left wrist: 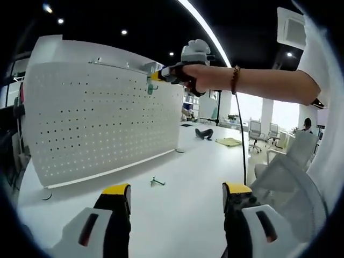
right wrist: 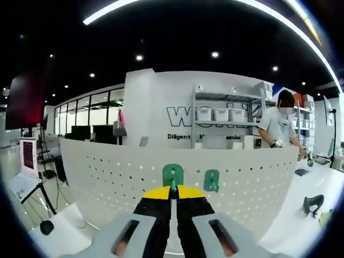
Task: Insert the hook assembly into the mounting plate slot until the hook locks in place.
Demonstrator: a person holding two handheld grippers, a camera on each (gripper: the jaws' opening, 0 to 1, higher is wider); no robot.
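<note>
A white pegboard mounting plate (left wrist: 97,118) stands upright on the white table (left wrist: 177,215). A person's arm reaches in from the right and holds my right gripper (left wrist: 157,76) at the board's upper edge, shut on a green hook (left wrist: 150,87). In the right gripper view the jaws of my right gripper (right wrist: 173,189) are closed on that green hook (right wrist: 172,174), whose plate lies against the pegboard (right wrist: 107,172). A second green hook (right wrist: 211,180) sits on the board just to the right. A loose green hook (left wrist: 156,181) lies on the table. My left gripper (left wrist: 177,191) hangs open low over the table, holding nothing.
A black object (left wrist: 203,133) and a yellow-green sheet (left wrist: 229,142) lie farther along the table. White mesh chairs (left wrist: 285,177) stand at the right. Behind the board are shelves (right wrist: 226,121) with bins and a person (right wrist: 277,126); a black clamp-like object (right wrist: 313,204) lies on the table.
</note>
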